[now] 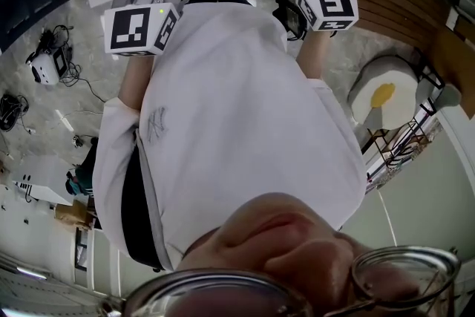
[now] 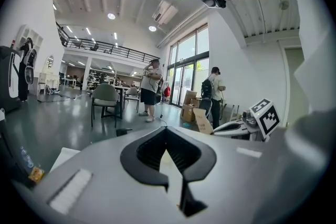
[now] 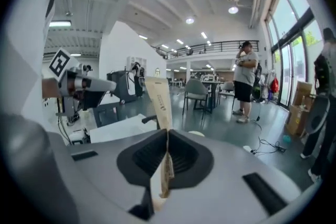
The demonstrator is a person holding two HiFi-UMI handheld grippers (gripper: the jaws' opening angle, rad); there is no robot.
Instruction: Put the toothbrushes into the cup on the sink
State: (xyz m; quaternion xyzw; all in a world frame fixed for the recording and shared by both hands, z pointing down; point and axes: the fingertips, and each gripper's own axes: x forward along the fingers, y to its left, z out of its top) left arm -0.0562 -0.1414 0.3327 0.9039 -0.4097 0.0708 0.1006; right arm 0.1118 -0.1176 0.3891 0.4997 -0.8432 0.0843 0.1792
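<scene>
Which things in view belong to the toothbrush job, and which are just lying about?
Job: paper-wrapped packet, likely a toothbrush, clamped in the right gripper; no cup or sink in view.
Lying about: chair, cardboard boxes, bystander, round white-and-yellow object.

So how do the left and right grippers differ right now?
The right gripper is shut on a thin beige wrapped strip, likely a packaged toothbrush; the left gripper has its jaws together on nothing. The strip stands up past the right gripper's tips, while nothing projects beyond the left gripper's. Both have their jaws closed and are held up in front of the person's chest.
</scene>
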